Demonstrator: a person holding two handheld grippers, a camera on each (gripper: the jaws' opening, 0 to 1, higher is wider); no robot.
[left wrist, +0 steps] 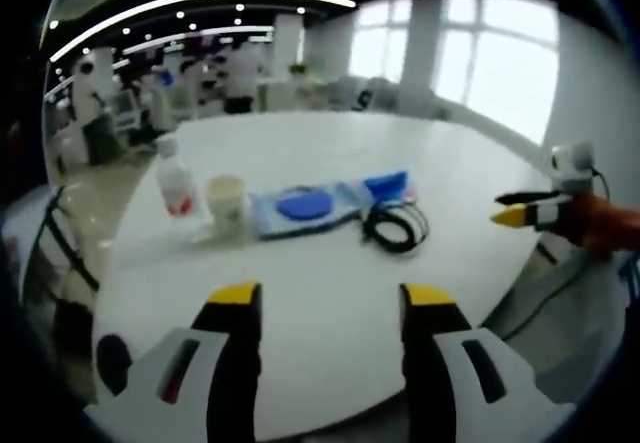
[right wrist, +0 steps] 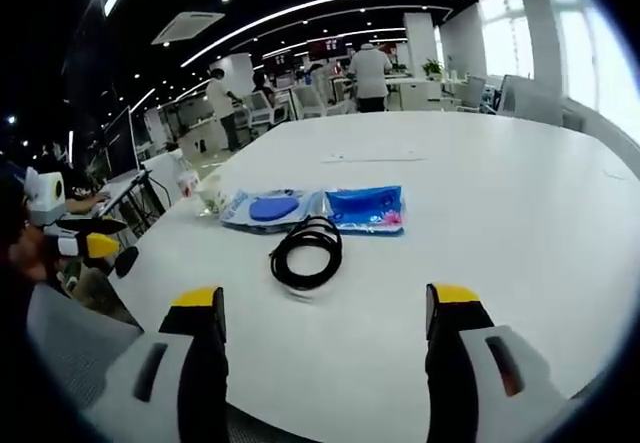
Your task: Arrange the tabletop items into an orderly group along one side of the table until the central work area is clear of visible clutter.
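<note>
We see a clear bottle (left wrist: 176, 181), a pale cup (left wrist: 226, 201), a flat packet with a blue disc (left wrist: 304, 206), a blue pouch (right wrist: 365, 209) and a coiled black cable (right wrist: 307, 251) lined up near the white table's (right wrist: 480, 203) edge.

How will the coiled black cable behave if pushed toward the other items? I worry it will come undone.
The cable lies in a loose coil with no tie that I can see, so it is probably floppy and may spread or drag out of shape when pushed. It looks thin and likely light. The white table looks smooth, so it should slide easily.
</note>
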